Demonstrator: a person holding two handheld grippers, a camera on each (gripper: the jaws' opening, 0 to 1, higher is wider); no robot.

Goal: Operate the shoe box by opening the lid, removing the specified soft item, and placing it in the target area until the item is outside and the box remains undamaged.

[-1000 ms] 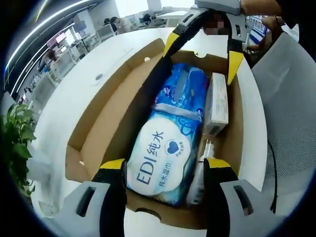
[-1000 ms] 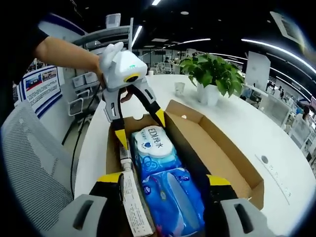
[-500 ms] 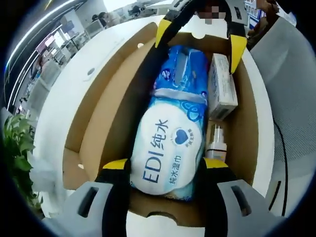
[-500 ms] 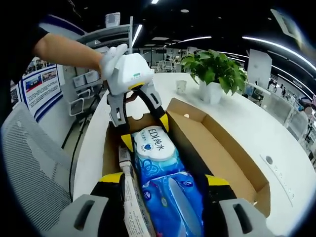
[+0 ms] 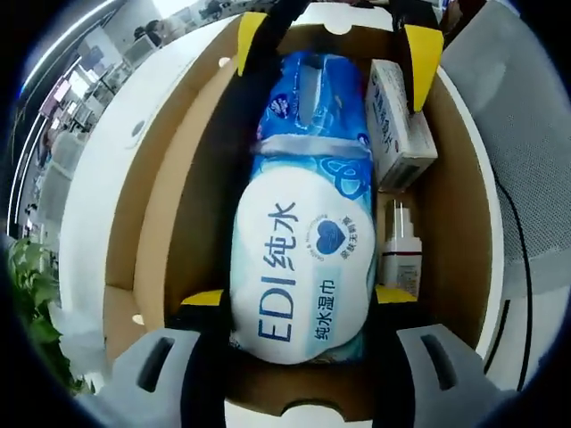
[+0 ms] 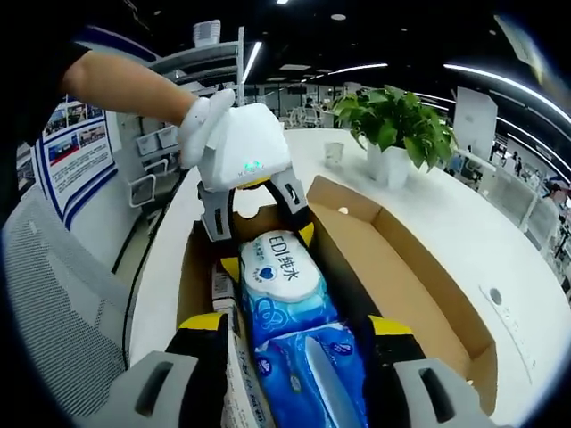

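Looking along the left gripper in the left gripper view: its yellow-tipped jaws stand wide, one on each long side of the wet-wipes pack, inside the open shoe box. Whether the tips touch the pack cannot be told. The pack is the near one of two, with a white oval label printed "EDI"; it lies flat on the box floor. Beyond it, end to end and touching, lies a second blue pack. Beside that one, against the box wall, sits a small white carton; nearer the camera along the same wall lies a small white bottle. The right gripper enters from the top edge, jaws spread across the far pack. The box rests on a white surface, lid flap folded out flat to one side.

Right gripper view: the right gripper has its jaws wide, straddling the blue pack low in the box. The EDI-labelled wet-wipes pack lies farther in. The left gripper, held by a gloved hand, reaches down over it, jaws on either side. A potted plant stands on the surface beyond the box.
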